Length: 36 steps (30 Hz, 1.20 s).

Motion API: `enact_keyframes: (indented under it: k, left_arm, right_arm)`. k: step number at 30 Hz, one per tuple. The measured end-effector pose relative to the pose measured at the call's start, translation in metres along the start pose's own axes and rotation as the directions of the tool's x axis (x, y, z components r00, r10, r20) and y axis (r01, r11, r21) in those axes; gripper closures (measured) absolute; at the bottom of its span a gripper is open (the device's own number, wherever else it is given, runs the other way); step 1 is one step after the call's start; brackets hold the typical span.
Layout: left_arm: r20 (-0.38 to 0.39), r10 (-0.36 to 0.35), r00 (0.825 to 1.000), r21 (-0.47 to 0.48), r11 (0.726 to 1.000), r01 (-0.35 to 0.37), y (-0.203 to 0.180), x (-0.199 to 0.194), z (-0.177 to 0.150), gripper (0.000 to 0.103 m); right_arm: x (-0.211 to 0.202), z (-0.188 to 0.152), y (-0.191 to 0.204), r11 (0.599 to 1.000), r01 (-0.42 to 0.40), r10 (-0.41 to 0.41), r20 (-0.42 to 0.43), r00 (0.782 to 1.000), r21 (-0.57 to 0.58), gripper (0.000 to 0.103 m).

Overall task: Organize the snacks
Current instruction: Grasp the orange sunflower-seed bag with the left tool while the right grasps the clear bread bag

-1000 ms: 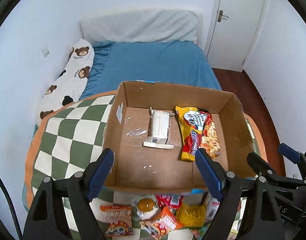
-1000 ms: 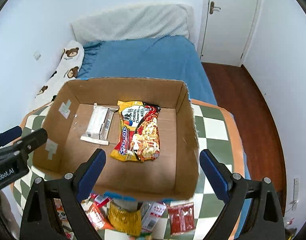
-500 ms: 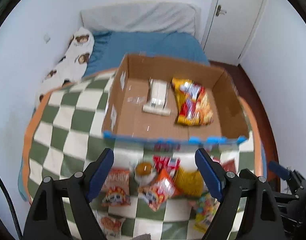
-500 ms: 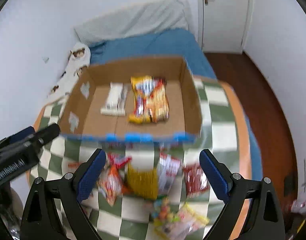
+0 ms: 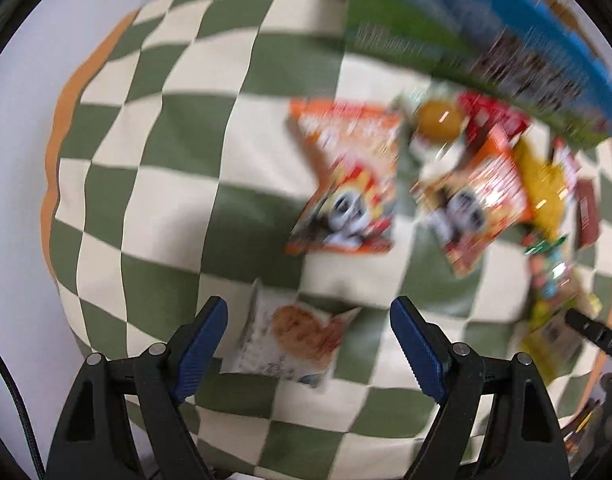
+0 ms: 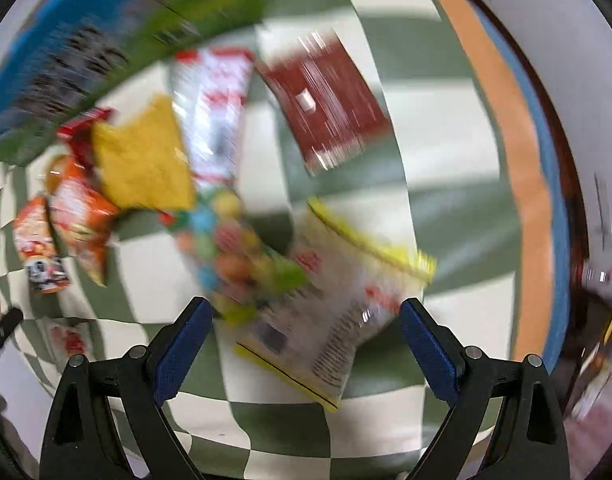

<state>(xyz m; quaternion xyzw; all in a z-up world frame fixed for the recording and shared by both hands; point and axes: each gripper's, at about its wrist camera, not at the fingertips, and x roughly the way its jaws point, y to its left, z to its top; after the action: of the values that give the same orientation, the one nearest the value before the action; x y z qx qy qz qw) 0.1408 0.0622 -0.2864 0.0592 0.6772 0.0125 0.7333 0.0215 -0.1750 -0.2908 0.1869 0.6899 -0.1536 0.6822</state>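
Both views are blurred by motion. My left gripper (image 5: 308, 344) points down at the checked blanket, open, and a white packet with a brown snack picture (image 5: 292, 338) lies between its blue pads, untouched. Beyond it lie two orange packets (image 5: 350, 172) and a yellow one (image 5: 544, 196). My right gripper (image 6: 306, 346) is open above a white packet with yellow edges (image 6: 338, 312) and a bag of coloured sweets (image 6: 234, 256). A dark red packet (image 6: 326, 104), a yellow packet (image 6: 142, 160) and a white and red packet (image 6: 216, 112) lie farther off. The box's blue-edged wall (image 5: 506, 28) is at the top.
The green and cream checked blanket (image 5: 154, 208) with an orange border (image 6: 518, 168) covers the bed. A white wall (image 5: 10, 200) runs along the left. The tip of the other gripper (image 5: 594, 332) shows at the right edge of the left wrist view.
Both grippers have tipped from looking into the cardboard box to pointing down and have dropped toward the packets on the blanket. The box has slid up out of view. Jaw openings look unchanged.
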Motion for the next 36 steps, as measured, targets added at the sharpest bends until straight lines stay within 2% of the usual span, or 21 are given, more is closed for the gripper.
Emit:
enact_keyframes:
  k: [4,8,10,13,15,18,22,23,24,25,29,33,35,36]
  left_arm:
    - [-0.085,0.027,0.996,0.028,0.999,-0.025,0.002,0.028,-0.011,0.020]
    - [-0.087,-0.021,0.996,-0.063,0.998,0.015,0.019,0.028,-0.019,0.020]
    - [-0.060,-0.042,0.997,-0.085,0.996,0.037,0.023,0.020,-0.015,0.020]
    - [-0.034,-0.070,0.997,-0.091,0.994,0.066,0.020,0.013,0.003,0.020]
    - [-0.018,-0.070,0.997,-0.085,0.994,0.069,0.013,0.012,0.016,0.020]
    - [-0.014,-0.037,0.999,-0.027,0.999,0.037,-0.010,0.022,0.040,0.020]
    - [-0.063,0.010,0.998,0.065,0.998,-0.006,-0.040,0.053,0.063,0.020]
    - [-0.059,0.015,0.998,0.080,0.997,-0.011,-0.044,0.057,0.063,0.025]
    - [-0.051,0.025,0.998,0.094,0.995,-0.020,-0.048,0.060,0.062,0.044]
    - [-0.051,0.018,0.999,0.099,0.995,-0.013,-0.049,0.060,0.060,0.051]
    - [-0.058,-0.019,0.998,0.096,0.995,0.024,-0.046,0.059,0.033,0.052]
    - [-0.125,-0.079,0.989,0.096,0.991,0.091,-0.045,0.061,-0.014,0.052]
    - [-0.166,-0.119,0.979,0.100,0.986,0.136,-0.051,0.063,-0.042,0.052]
    - [-0.186,-0.144,0.972,0.101,0.981,0.164,-0.055,0.063,-0.052,0.052]
  right_arm:
    - [0.034,-0.011,-0.010,0.996,-0.024,0.030,-0.077,0.997,0.084,0.007]
    - [0.051,-0.015,-0.011,0.992,-0.027,0.036,-0.074,0.997,0.120,0.012]
    - [0.051,-0.019,-0.007,0.996,-0.004,0.008,-0.043,0.999,0.087,0.030]
    - [0.046,-0.031,0.002,1.000,0.005,-0.005,-0.012,1.000,-0.006,0.040]
    - [0.044,-0.038,0.009,0.996,0.013,-0.015,-0.026,1.000,-0.092,0.040]
    - [0.045,-0.054,0.016,0.976,0.043,-0.055,-0.054,0.997,-0.211,0.040]
    - [0.047,-0.059,0.007,0.979,0.022,-0.041,-0.090,0.995,-0.202,0.038]
    - [0.047,-0.057,0.004,0.984,0.011,-0.029,-0.097,0.995,-0.179,0.037]
    - [0.046,-0.056,0.001,0.988,-0.001,-0.015,-0.102,0.995,-0.155,0.031]
    - [0.044,-0.054,-0.002,0.992,-0.017,0.004,-0.102,0.995,-0.128,0.022]
    - [0.040,-0.050,-0.018,0.998,-0.049,0.047,-0.077,0.996,-0.027,0.019]
    - [0.050,-0.043,-0.027,0.999,-0.036,0.038,-0.080,0.996,0.027,0.019]
    - [0.051,-0.037,-0.020,1.000,0.006,-0.007,-0.048,0.999,-0.029,0.037]
    - [0.050,-0.038,-0.012,0.998,0.021,-0.024,-0.042,0.999,-0.056,0.040]
